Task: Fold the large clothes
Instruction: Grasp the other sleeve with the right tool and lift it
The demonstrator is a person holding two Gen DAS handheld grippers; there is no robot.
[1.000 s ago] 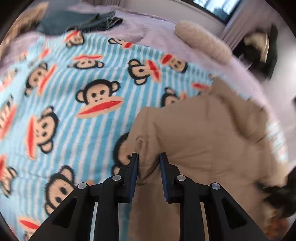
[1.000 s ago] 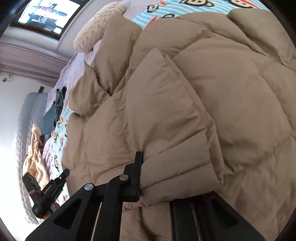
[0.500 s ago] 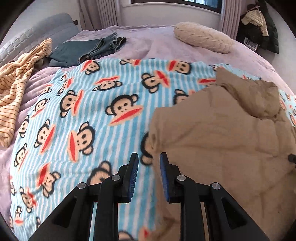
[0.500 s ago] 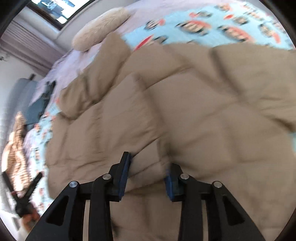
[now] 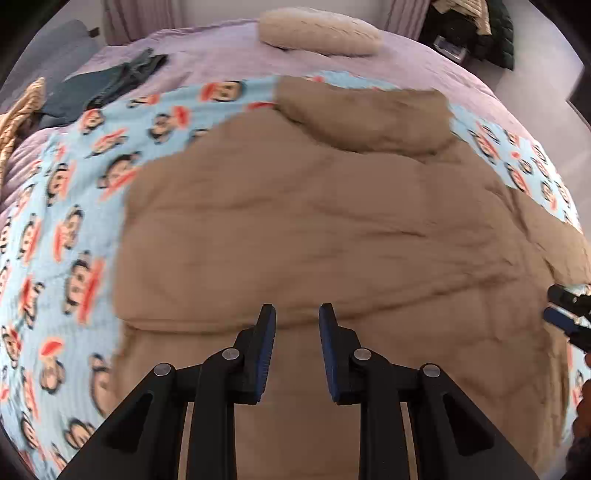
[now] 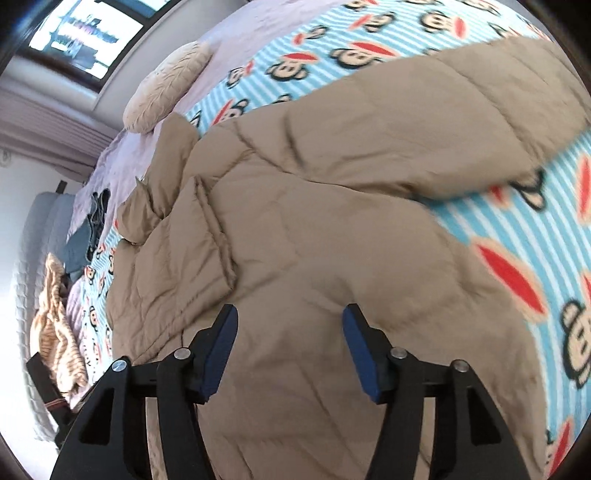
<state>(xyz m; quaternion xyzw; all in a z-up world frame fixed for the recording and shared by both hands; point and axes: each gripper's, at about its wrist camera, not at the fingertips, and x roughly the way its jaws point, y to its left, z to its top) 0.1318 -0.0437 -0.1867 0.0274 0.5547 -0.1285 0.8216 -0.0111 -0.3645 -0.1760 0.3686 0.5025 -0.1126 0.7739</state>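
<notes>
A large tan puffer jacket point(image 5: 332, 221) lies spread on a blue striped monkey blanket point(image 5: 55, 240), its hood point(image 5: 369, 118) toward the far side. My left gripper point(image 5: 297, 314) hovers over the jacket's near part, its jaws narrowly apart with nothing between them. In the right wrist view the jacket point(image 6: 332, 240) has one sleeve point(image 6: 443, 129) lying out across the blanket point(image 6: 517, 240) and a quilted flap point(image 6: 199, 236) folded onto its body. My right gripper point(image 6: 290, 314) is above the jacket; its jaws are opening and hold nothing. It also shows at the left view's right edge point(image 5: 550, 304).
A cream pillow point(image 5: 317, 33) lies at the far end of the bed. Dark jeans point(image 5: 110, 81) and an orange striped garment point(image 5: 18, 118) lie at the far left. A window point(image 6: 85, 40) and a curtain are beyond the bed. A dark chair with clothes point(image 5: 480, 33) stands at the far right.
The left gripper let go of the jacket's edge and swung right, over the jacket. The right gripper released the quilted flap, opened wide and drew back upward.
</notes>
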